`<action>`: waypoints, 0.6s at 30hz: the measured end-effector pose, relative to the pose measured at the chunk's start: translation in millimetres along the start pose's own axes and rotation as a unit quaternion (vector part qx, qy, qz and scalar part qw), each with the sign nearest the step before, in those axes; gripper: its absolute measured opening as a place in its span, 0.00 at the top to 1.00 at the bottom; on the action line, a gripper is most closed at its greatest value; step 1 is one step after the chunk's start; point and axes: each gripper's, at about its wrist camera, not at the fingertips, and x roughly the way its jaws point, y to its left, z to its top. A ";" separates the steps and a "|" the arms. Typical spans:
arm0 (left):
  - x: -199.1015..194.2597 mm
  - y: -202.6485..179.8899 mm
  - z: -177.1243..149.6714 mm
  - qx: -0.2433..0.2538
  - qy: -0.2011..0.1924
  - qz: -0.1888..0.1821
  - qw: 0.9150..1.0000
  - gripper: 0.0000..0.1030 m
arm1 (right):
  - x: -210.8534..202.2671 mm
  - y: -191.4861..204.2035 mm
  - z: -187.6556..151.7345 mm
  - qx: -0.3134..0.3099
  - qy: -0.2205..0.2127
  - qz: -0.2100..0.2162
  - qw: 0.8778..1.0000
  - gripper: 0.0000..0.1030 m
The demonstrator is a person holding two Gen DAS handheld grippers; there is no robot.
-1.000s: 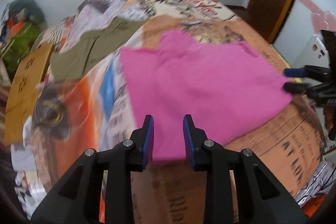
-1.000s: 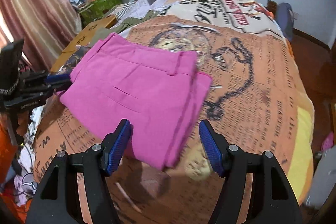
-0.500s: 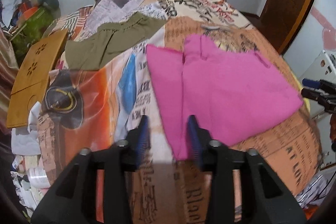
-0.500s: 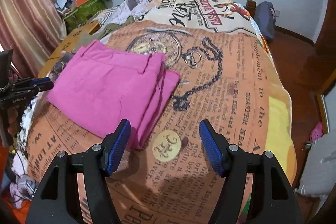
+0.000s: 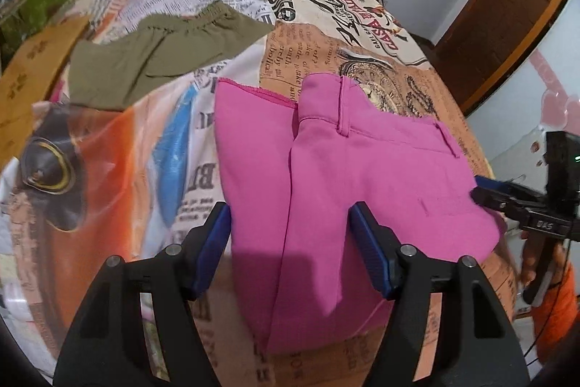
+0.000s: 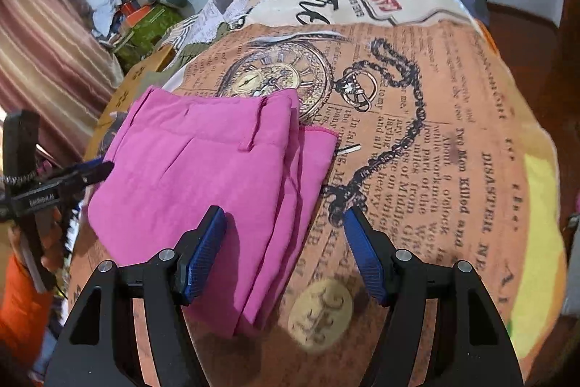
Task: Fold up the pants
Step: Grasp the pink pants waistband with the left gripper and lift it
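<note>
The pink pants [image 5: 362, 176] hide the bed's printed cover [image 5: 319, 53] beneath them. At the left wrist view's right edge, the right claw [image 5: 482, 189] is cut off; the hand [image 5: 533, 263] holding it is blurred.

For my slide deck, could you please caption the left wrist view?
Open left claw poised above folded pink pants on a newspaper-print bedspread, olive pants beyond.

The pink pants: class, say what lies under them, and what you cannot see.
The pink pants lie folded on a bedspread printed like old newspaper. Its pocket-watch picture runs partly under them. The print beneath the cloth is covered.
</note>
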 end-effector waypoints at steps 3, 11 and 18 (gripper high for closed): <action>6.1 3.4 4.8 -0.009 0.003 -0.020 1.000 0.34 | 9.7 -3.8 4.9 0.009 0.008 0.010 1.000 0.37; 17.6 1.1 17.5 0.004 0.003 -0.044 0.999 0.41 | 24.2 -6.6 18.5 0.018 0.010 0.040 0.999 0.48; 23.8 -2.4 30.5 0.002 0.006 -0.064 0.998 0.73 | 23.3 0.5 28.1 -0.002 -0.004 0.021 1.000 0.79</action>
